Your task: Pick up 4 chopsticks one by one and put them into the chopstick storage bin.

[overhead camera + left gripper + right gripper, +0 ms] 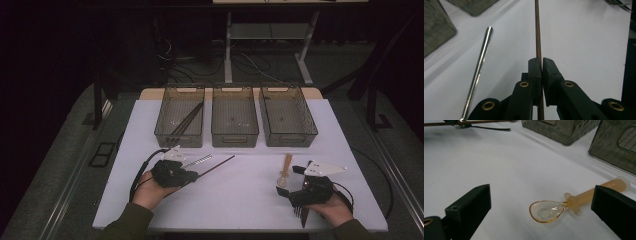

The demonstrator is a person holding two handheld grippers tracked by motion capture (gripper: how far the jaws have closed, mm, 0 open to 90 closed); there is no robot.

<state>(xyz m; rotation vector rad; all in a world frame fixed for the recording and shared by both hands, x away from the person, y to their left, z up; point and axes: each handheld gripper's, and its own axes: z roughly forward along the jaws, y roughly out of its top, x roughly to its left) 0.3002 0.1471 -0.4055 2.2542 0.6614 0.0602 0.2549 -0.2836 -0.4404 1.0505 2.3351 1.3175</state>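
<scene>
1. Left gripper (pixel 541 65) is clamped on a thin dark wooden chopstick (pixel 537 32), held just above the white table (pixel 240 195). A shiny metal stick (pixel 482 60) lies beside it.
2. Right gripper (pixel 541 207) is spread wide, with nothing pinched. A see-through amber plastic spoon (pixel 564 206) with a rounded bowl lies between its jaws.
3. Three smoky, ribbed plastic bins (pixel 235 131) sit in a row. The left bin (pixel 165 131) has a few dark chopsticks; the other two look bare.
</scene>
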